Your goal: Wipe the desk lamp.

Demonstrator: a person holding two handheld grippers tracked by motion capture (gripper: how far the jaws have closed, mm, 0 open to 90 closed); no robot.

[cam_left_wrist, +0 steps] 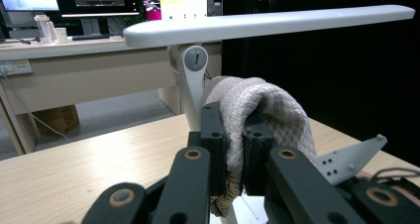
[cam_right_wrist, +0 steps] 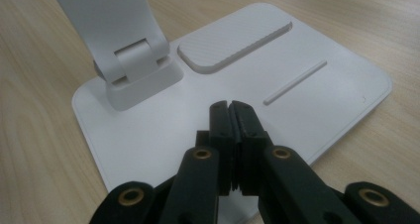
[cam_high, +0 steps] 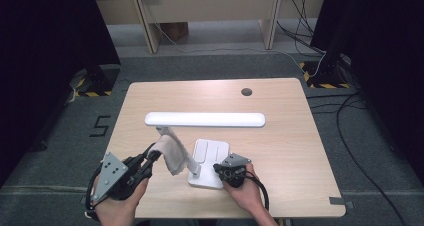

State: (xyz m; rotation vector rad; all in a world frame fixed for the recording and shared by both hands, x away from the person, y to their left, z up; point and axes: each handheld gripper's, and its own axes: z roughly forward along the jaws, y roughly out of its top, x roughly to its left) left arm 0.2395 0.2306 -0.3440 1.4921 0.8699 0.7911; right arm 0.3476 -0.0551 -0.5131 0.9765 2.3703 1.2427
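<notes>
On my high view a white desk lamp (cam_high: 205, 119) stands near the front middle of the wooden tabletop (cam_high: 285, 136), its long light bar running left to right above its flat base (cam_high: 210, 158). My left gripper (cam_high: 150, 158) has its jaws clamped on a beige quilted cloth (cam_high: 169, 153), which is pressed against the lamp's slanted arm (cam_high: 176, 141). In the left gripper view the cloth (cam_left_wrist: 257, 110) bulges up between and over the 2 jaws, just in front of the arm's grey hinge (cam_left_wrist: 195, 60), with the light bar (cam_left_wrist: 267, 23) overhead. My right gripper (cam_high: 220, 168) sits at the base's front right edge. In the right gripper view its jaws are closed together with nothing between them, their tips over the white base (cam_right_wrist: 307, 100), beside the lower hinge (cam_right_wrist: 133, 65) and the ribbed pad (cam_right_wrist: 233, 43); I cannot tell if they touch the base.
</notes>
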